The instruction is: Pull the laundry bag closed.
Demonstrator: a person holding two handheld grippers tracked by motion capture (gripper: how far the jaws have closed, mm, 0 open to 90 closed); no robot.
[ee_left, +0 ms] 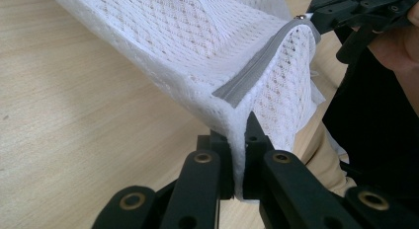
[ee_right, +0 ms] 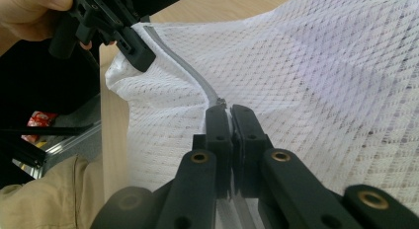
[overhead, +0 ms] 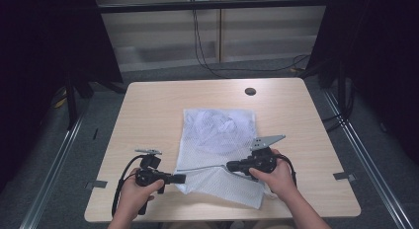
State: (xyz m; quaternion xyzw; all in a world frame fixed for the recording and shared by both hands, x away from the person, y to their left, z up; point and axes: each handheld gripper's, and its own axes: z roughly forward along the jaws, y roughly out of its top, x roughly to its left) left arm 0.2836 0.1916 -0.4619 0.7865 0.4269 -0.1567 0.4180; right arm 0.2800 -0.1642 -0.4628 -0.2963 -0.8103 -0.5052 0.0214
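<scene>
The pale wooden counter (overhead: pixel 148 110) stood in a dim room with black drapes on both sides and cables trailing along the grey floor behind it. On it, toward my near edge, lay the white mesh laundry bag (overhead: pixel 220 140), with a bundle of pale cloth inside its far half and a grey zipper (overhead: pixel 202 167) running along its raised near edge.

I judged the bag light, soft and floppy: it would sag wherever it was not held, and the open mesh could snag or stretch if pulled hard. The firmest places to take hold seemed to be the hemmed corner and the zipper tape, since the loose mesh would only bunch up.

At the left, the left gripper (overhead: pixel 181 178) had its jaws pressed together on the bag's near-left corner; in the left gripper view the mesh and the zipper's end rose straight out from between them (ee_left: pixel 238 155).

Farther right, the right gripper (overhead: pixel 230 166) had its jaws shut on the zipper line; in the right gripper view they met just under the small metal slider (ee_right: pixel 220 101). Between the two grips the zipper edge hung lifted off the counter, fairly taut.

Beyond the bag, a small dark round disc (overhead: pixel 250 91) sat near the counter's far edge.
</scene>
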